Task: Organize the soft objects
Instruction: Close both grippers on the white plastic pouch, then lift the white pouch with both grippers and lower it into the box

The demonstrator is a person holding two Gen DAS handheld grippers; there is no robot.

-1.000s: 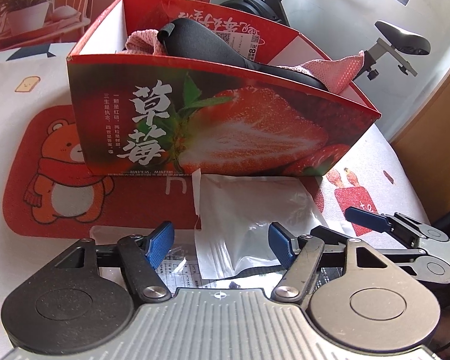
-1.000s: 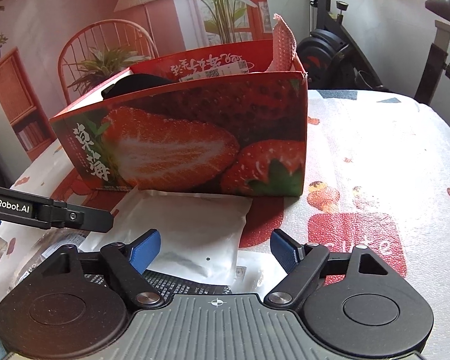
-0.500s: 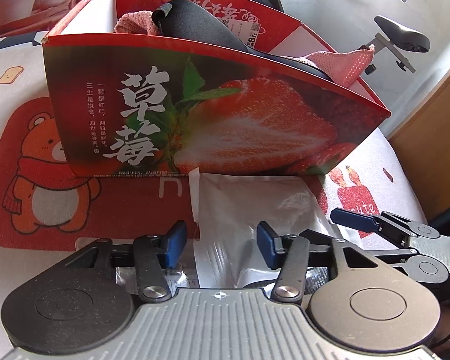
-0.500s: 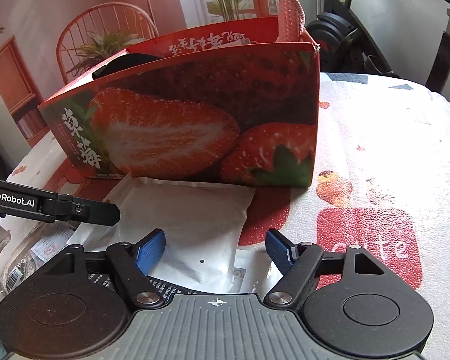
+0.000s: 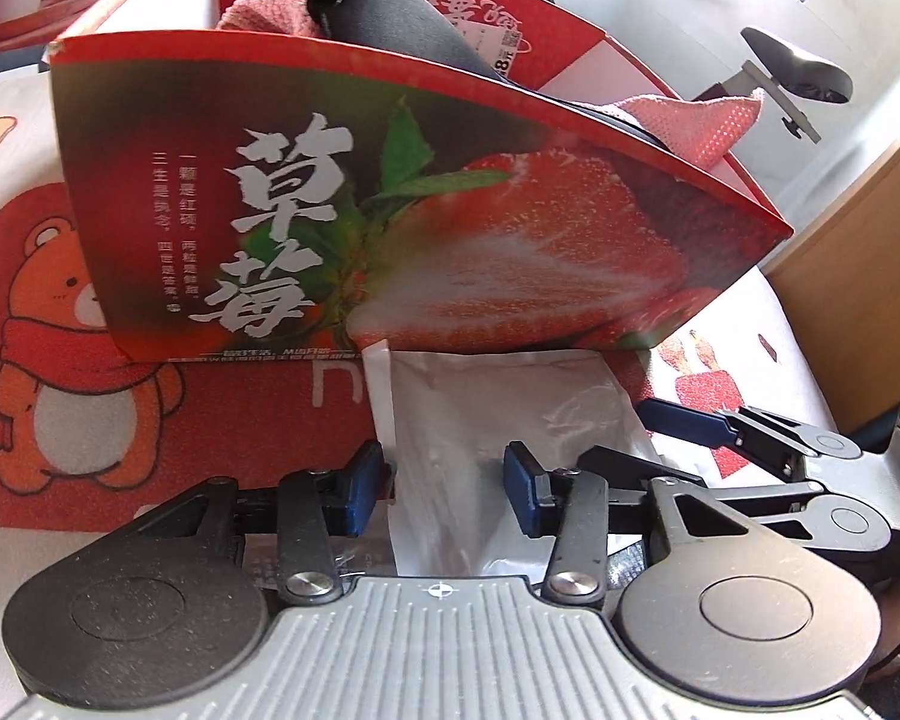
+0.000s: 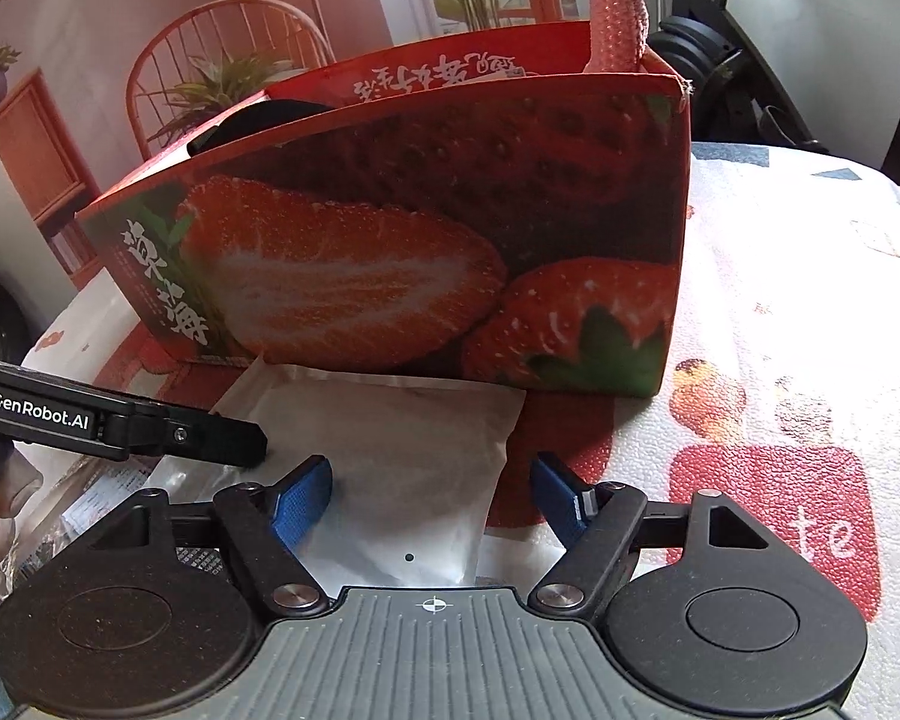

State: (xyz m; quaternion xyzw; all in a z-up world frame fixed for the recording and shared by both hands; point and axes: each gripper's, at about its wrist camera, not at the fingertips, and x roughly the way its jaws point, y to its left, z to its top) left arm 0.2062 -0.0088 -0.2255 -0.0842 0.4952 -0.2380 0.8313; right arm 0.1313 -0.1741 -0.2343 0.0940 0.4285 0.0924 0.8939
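A flat white plastic pouch (image 5: 498,420) (image 6: 402,450) lies on the table against the front wall of a red strawberry box (image 5: 390,210) (image 6: 450,210). Inside the box sit a pink cloth (image 5: 708,120) (image 6: 615,30) and a black soft item (image 5: 390,18) (image 6: 258,120). My left gripper (image 5: 441,489) is low over the pouch's left part, its jaws closing with the pouch between the blue pads, which do not clearly pinch it. My right gripper (image 6: 432,501) is open over the pouch's right part. Each gripper shows at the edge of the other's view.
The tablecloth carries a bear print (image 5: 60,360) and red patches (image 6: 768,516). A printed clear packet (image 6: 90,504) lies under the pouch at the near left. An exercise bike (image 5: 798,72) stands behind the table, and a wooden panel (image 5: 858,300) is at the right.
Both grippers have come forward and down toward the pouch and box. The left jaws have narrowed markedly around the pouch; the right jaws have narrowed slightly.
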